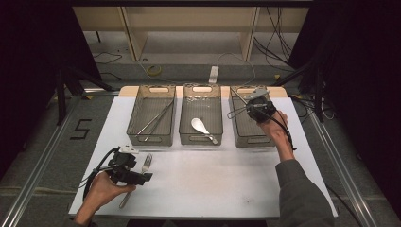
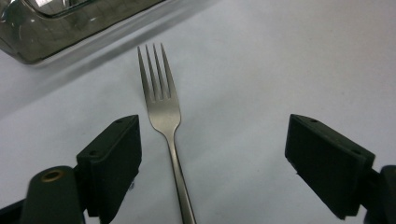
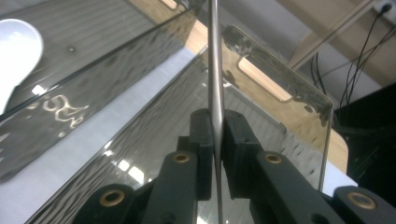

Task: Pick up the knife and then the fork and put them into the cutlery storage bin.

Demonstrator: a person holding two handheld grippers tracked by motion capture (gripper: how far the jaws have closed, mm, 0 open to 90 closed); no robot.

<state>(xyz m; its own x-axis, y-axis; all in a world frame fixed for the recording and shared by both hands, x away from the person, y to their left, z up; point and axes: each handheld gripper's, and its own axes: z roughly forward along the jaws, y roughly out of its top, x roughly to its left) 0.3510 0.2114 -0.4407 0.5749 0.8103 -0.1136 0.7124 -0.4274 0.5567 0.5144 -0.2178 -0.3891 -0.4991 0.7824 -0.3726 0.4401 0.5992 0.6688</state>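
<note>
A: Three clear plastic bins point(image 1: 200, 137) on the white bench point(image 1: 213, 179); right tool point(image 1: 248, 108) over the right-hand one, likely sorting.

B: Left tool point(image 2: 212, 154) gapes wide, straddling the steel fork point(image 2: 161, 107), ready to pinch.

A: Right tool's jaws clamp a thin metal utensil handle point(image 3: 215, 70) above that bin.

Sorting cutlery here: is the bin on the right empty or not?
Empty, as far as shows: the right bin has a bare floor, with nothing lying inside.
</note>
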